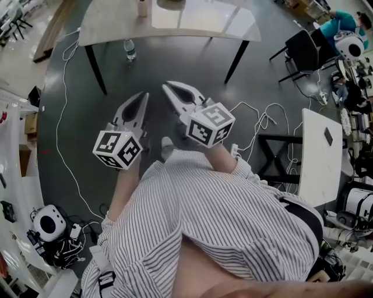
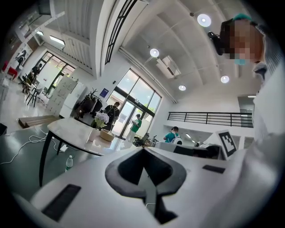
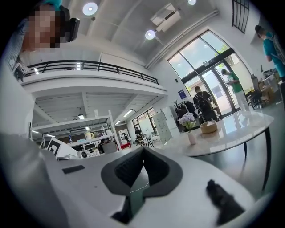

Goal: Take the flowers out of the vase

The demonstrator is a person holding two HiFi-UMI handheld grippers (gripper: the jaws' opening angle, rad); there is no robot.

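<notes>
Head view crops the vase (image 1: 143,8); left hand-held gripper (image 1: 141,96) and right hand-held gripper (image 1: 167,88) both clenched, empty

Pale table (image 1: 198,26) on black legs, at 12 o'clock in the head view. On its top stands a small vase (image 3: 191,137) of flowers (image 3: 187,118), with a shallow bowl (image 3: 209,127) just beside it at 3 o'clock (right gripper view). The dark floor (image 1: 145,75) carries a water bottle (image 1: 129,49) at 11 o'clock and white cables (image 1: 58,134).
</notes>
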